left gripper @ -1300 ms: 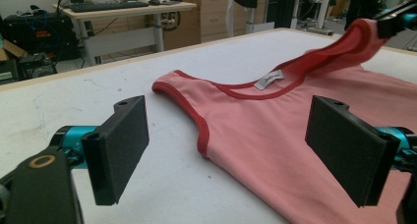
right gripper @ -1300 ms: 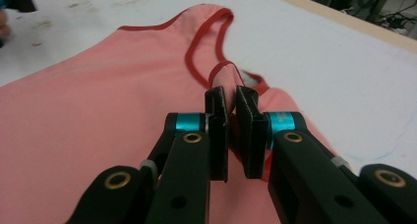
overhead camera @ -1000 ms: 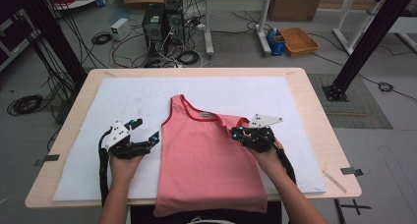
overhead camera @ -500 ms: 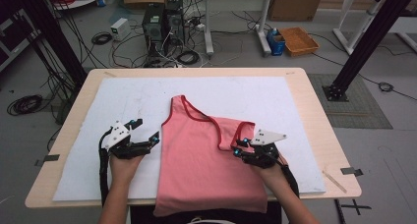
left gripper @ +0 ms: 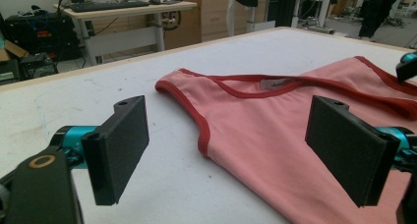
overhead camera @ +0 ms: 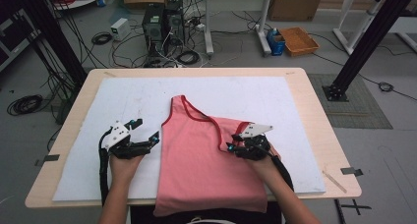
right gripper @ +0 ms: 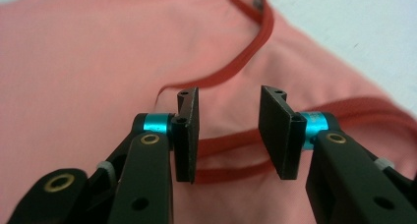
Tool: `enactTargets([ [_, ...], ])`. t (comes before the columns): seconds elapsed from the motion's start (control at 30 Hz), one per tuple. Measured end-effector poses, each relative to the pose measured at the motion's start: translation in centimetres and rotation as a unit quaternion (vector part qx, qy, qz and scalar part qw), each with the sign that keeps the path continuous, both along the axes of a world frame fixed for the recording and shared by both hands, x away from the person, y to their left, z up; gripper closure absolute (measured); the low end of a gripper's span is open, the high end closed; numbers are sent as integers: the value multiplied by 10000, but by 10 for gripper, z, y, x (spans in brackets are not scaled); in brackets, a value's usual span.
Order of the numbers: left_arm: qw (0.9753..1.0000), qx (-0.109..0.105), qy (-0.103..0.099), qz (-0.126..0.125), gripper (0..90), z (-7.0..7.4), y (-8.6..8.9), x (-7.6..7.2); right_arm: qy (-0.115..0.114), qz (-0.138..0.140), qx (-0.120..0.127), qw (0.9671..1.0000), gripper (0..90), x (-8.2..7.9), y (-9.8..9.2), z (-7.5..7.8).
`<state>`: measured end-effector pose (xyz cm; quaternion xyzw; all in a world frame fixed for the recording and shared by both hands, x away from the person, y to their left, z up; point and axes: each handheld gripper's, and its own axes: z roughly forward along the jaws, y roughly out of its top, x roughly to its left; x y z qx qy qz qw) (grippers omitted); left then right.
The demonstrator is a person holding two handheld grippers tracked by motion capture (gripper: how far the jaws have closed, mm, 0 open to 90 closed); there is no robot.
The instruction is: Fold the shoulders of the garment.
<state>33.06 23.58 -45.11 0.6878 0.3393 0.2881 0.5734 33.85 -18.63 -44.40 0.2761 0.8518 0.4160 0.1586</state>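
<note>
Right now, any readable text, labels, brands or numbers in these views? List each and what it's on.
None can be read.
Neck label inside the pink tank top: a pale tag with a dark mark, too blurred to read.
Left gripper and right gripper: no lettering on the black jaws.
White mat and wooden table: no print.
Computer towers on the floor: too small to tell.
</note>
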Motion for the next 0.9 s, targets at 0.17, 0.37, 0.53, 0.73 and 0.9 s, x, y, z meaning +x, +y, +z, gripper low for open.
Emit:
enactTargets([
  [0.17,10000,20,-3,3,165,0,-1,0,-25,42,-139,9999,589,-12,-5,-6],
  [0.37,10000,16,-2,3,165,0,-1,0,-70,-17,50,10000,464,-14,-10,-4],
  [0.53,10000,14,1,1,165,0,-1,0,-385,-405,626,9965,323,-10,-27,2],
  [0.73,10000,16,-3,-5,165,0,0,0,-582,-1015,1025,9878,278,-4,-66,9],
  [0.9,10000,-25,17,-10,165,0,0,0,-628,-1488,1273,9786,252,-3,-97,0],
])
